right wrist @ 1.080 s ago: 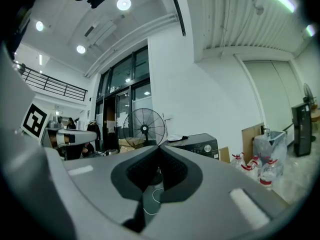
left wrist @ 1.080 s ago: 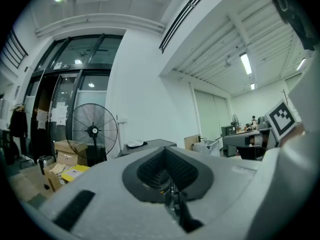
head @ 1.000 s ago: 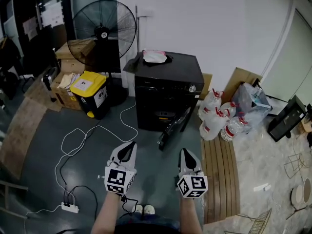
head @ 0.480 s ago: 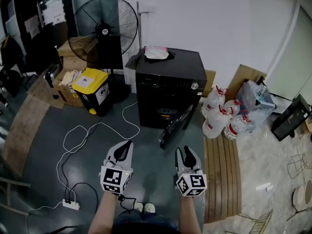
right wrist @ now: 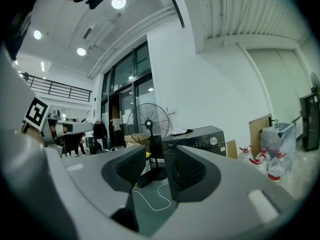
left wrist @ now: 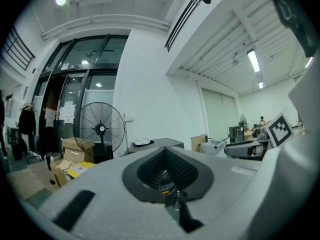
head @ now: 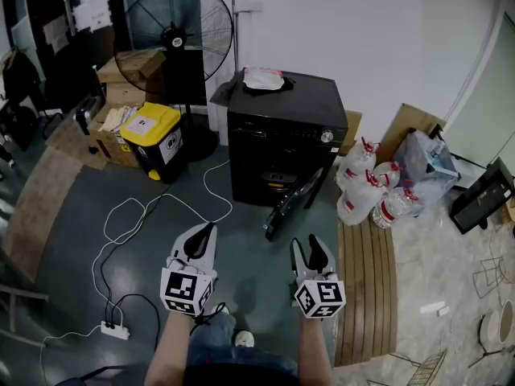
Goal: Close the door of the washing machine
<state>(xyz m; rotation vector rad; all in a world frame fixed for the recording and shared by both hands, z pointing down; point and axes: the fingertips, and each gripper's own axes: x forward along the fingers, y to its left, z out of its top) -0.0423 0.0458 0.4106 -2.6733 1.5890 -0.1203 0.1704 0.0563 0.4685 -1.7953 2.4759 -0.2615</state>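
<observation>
Standing at the far side of the floor against the white wall, the black washing machine [head: 286,127] has its door [head: 291,203] hanging open at the lower front, swung out to the right. Left gripper [head: 205,232], near side: jaws pressed together, nothing between them. Right gripper [head: 309,246], near side: jaws opening, nothing between them. Both are well apart from the door. A fan [head: 179,34] and a yellow-lidded bin [head: 151,135] stand left of the machine. Water bottles [head: 366,187] sit to its right. A white cable [head: 153,215] lies on the floor.
</observation>
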